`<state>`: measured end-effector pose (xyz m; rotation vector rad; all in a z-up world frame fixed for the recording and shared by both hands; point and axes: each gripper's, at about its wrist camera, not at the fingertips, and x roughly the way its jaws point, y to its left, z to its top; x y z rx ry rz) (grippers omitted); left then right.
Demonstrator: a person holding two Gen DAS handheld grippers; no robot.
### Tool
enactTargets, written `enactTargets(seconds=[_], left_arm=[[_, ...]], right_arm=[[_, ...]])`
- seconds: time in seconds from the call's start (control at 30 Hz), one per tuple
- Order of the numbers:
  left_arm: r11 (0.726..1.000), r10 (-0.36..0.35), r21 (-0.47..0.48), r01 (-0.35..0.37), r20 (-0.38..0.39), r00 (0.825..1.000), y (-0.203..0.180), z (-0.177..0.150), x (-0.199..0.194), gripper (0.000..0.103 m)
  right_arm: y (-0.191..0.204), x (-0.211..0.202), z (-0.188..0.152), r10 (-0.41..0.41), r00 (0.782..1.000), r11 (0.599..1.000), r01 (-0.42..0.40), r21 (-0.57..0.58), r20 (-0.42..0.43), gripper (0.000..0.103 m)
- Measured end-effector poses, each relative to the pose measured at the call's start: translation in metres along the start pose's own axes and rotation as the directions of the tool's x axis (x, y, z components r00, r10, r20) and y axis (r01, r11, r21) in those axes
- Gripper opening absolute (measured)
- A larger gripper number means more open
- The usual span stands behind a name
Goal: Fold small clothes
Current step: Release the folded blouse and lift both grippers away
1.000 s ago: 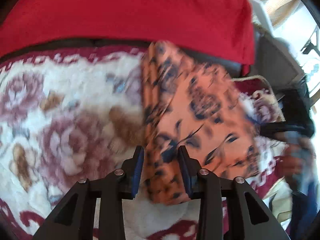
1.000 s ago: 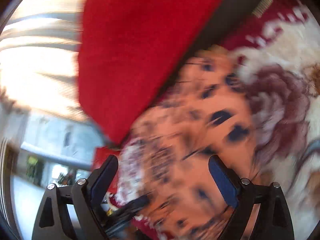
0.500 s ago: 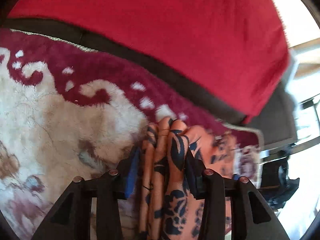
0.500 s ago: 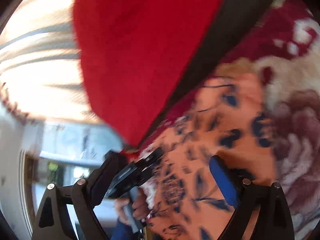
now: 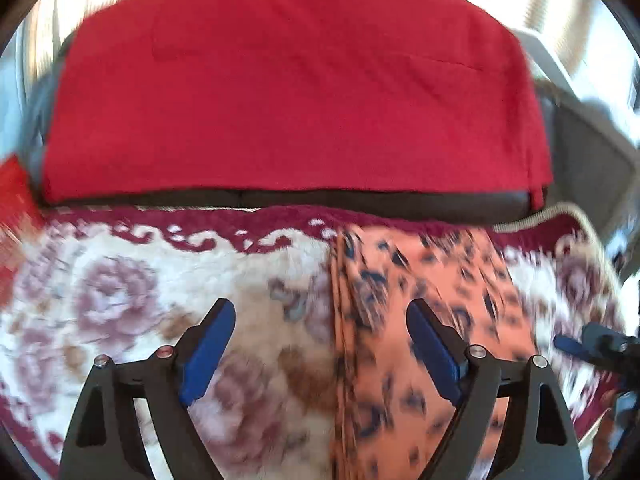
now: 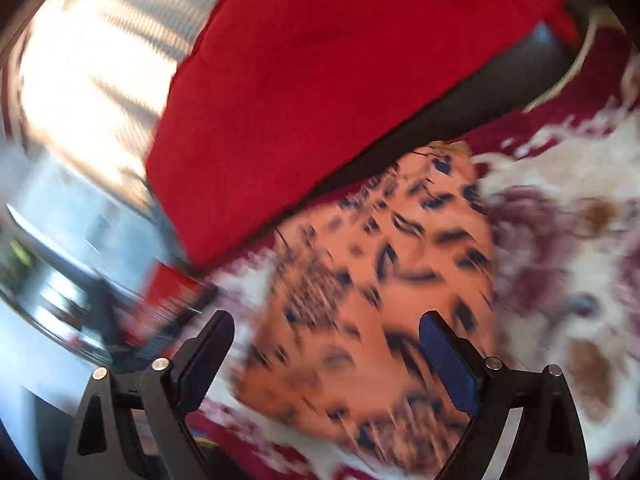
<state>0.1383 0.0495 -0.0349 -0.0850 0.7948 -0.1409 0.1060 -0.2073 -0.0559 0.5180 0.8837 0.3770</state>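
An orange garment with dark blue flower print (image 5: 432, 304) lies folded flat on the plush floral blanket (image 5: 140, 288); its stacked fold edge runs down its left side. My left gripper (image 5: 320, 344) is open and empty, hovering above that fold edge. In the right wrist view the same garment (image 6: 384, 280) lies below my right gripper (image 6: 326, 356), which is open and empty. The right gripper's tip (image 5: 592, 344) shows at the right edge of the left wrist view. Both views are blurred.
A red cloth (image 5: 296, 88) covers a dark sofa back (image 5: 360, 200) behind the blanket. It also shows in the right wrist view (image 6: 340, 80). A bright window with curtains (image 6: 80, 80) is to the left there. The blanket's dark red border (image 5: 240, 220) runs along the back.
My left gripper was shut on the bunched orange garment; it has let go and opened, and the garment now lies flat. Both grippers have pulled back from it.
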Motion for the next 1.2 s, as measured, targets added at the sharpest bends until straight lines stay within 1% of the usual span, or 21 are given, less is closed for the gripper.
enactTargets(seconds=[0.07,0.13,0.23,0.33,0.37,0.4,0.5,0.57,0.63,0.7,0.73,0.77,0.97,1.1,1.2], left_arm=[[1.0,0.011,0.025,-0.011,-0.006,1.0,-0.009,-0.015,-0.017,0.089],[0.999,0.031,0.022,-0.031,-0.003,1.0,-0.015,-0.036,-0.035,0.089],[0.999,0.036,0.007,-0.037,0.011,0.999,-0.023,-0.054,-0.053,0.089],[0.999,0.048,-0.002,-0.048,0.054,0.997,-0.027,-0.065,-0.08,0.089],[0.999,0.049,-0.001,-0.049,0.075,0.996,-0.029,-0.066,-0.087,0.089],[0.999,0.052,-0.003,-0.052,0.108,0.993,-0.031,-0.067,-0.099,0.089],[0.998,0.059,-0.011,-0.058,0.141,0.988,-0.034,-0.066,-0.121,0.089],[0.999,0.055,-0.006,-0.054,0.142,0.988,-0.036,-0.065,-0.128,0.089],[0.998,0.054,0.004,-0.055,0.136,0.989,-0.039,-0.066,-0.133,0.09],[0.999,0.044,0.002,-0.044,0.132,0.99,-0.041,-0.067,-0.136,0.093],[0.999,0.04,0.0,-0.04,0.13,0.991,-0.042,-0.067,-0.137,0.097],[0.999,0.041,-0.004,-0.041,0.128,0.991,-0.042,-0.068,-0.137,0.098],[0.999,0.045,0.013,-0.046,0.111,0.993,-0.047,-0.068,-0.133,0.098],[0.999,0.038,0.027,-0.042,0.121,0.992,-0.049,-0.064,-0.129,0.098],[0.998,0.045,0.048,-0.052,0.124,0.991,-0.053,-0.059,-0.124,0.098]], right_arm=[[0.007,-0.017,-0.024,-0.104,0.994,0.992,0.106,-0.063,0.033,0.098],[0.013,-0.031,-0.049,-0.19,0.98,0.976,0.195,-0.1,0.06,0.103],[0.024,-0.051,-0.071,-0.307,0.947,0.931,0.32,-0.175,0.101,0.103],[0.038,-0.063,-0.08,-0.37,0.917,0.892,0.396,-0.219,0.149,0.103],[0.042,-0.07,-0.083,-0.388,0.905,0.878,0.42,-0.23,0.175,0.103],[0.047,-0.073,-0.082,-0.396,0.898,0.871,0.434,-0.229,0.191,0.103],[0.057,-0.091,-0.083,-0.395,0.889,0.869,0.443,-0.22,0.23,0.103],[0.062,-0.096,-0.084,-0.406,0.882,0.86,0.457,-0.226,0.24,0.103],[0.067,-0.101,-0.085,-0.407,0.88,0.856,0.461,-0.234,0.244,0.103],[0.069,-0.103,-0.085,-0.412,0.878,0.853,0.465,-0.237,0.242,0.103],[0.07,-0.102,-0.085,-0.415,0.878,0.852,0.467,-0.238,0.237,0.103],[0.07,-0.101,-0.085,-0.416,0.88,0.852,0.466,-0.24,0.231,0.103],[0.07,-0.092,-0.083,-0.425,0.882,0.847,0.467,-0.254,0.204,0.103],[0.07,-0.088,-0.078,-0.418,0.886,0.851,0.459,-0.254,0.199,0.103],[0.069,-0.083,-0.072,-0.415,0.89,0.854,0.452,-0.258,0.188,0.103]])
